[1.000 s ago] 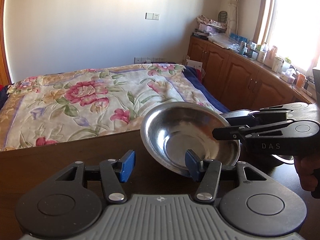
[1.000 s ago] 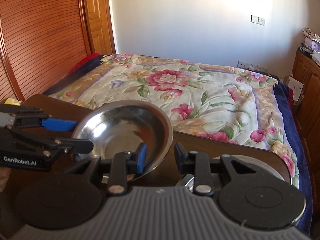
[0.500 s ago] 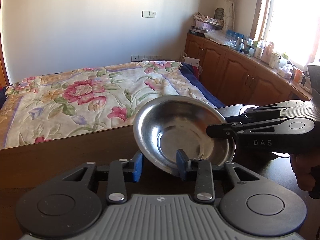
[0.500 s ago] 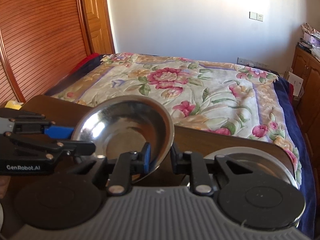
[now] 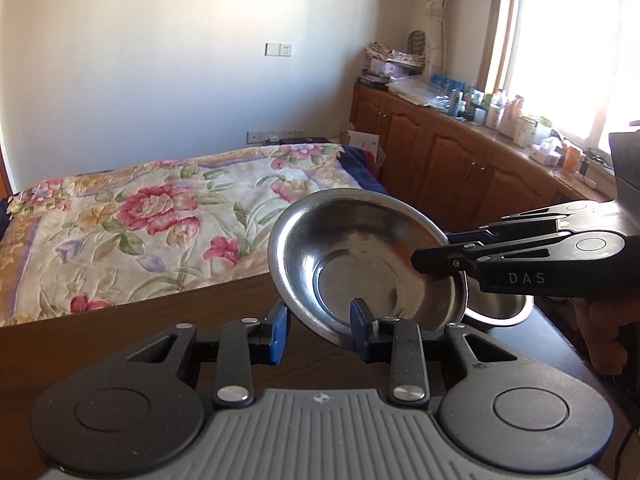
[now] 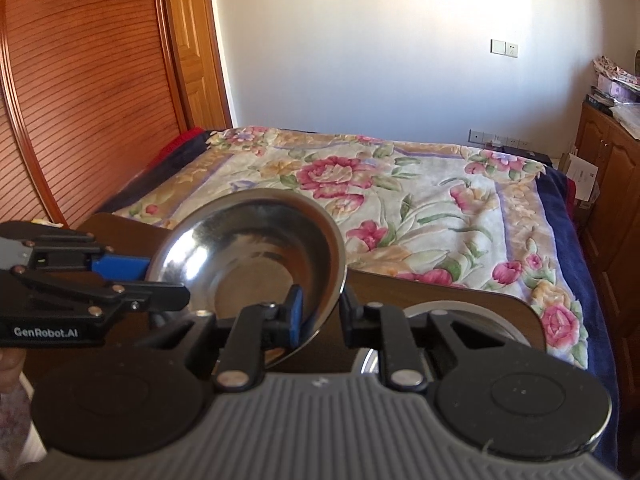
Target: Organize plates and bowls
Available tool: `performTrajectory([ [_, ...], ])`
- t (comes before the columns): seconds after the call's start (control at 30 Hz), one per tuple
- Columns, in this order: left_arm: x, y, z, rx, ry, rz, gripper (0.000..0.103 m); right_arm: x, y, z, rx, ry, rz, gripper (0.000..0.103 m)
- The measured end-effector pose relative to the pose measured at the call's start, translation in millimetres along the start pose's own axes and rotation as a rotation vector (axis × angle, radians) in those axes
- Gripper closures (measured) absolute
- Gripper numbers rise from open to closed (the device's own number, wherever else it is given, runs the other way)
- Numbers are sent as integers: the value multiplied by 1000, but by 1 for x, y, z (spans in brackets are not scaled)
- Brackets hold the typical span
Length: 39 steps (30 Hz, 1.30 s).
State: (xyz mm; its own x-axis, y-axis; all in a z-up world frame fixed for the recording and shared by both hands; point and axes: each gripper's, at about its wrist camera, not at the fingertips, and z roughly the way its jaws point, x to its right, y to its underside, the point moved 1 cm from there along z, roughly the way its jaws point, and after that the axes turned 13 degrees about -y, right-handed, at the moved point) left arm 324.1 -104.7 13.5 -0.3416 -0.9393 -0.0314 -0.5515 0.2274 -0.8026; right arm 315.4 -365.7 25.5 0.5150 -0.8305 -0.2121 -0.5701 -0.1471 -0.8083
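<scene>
Both sets of jaws sit astride the rim of the steel bowl point(image 5: 372, 264), which hangs tilted above the dark table point(image 5: 120, 332): the left gripper point(image 5: 319, 334) is part closed with a visible gap, the right gripper point(image 6: 320, 314) nearly closed, though whether its pads actually pinch I cannot tell. With slick metal held only at thin rim points, the bowl could pivot or slip and clatter onto the second bowl point(image 5: 500, 310) below if the two grips pull unevenly.
</scene>
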Motion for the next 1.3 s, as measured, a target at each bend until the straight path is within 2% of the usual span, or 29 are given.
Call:
performTrajectory([
  [0.57,17,4,-67,65,18,51,68,-25,6,-54,32,1,-13,81],
  [0.9,25,24,-99,86,49,68,68,-34,27,-75,40,-19,2,81],
  [1.3,32,61,-119,66,83,63,68,-49,63,-92,31,-65,36,81],
])
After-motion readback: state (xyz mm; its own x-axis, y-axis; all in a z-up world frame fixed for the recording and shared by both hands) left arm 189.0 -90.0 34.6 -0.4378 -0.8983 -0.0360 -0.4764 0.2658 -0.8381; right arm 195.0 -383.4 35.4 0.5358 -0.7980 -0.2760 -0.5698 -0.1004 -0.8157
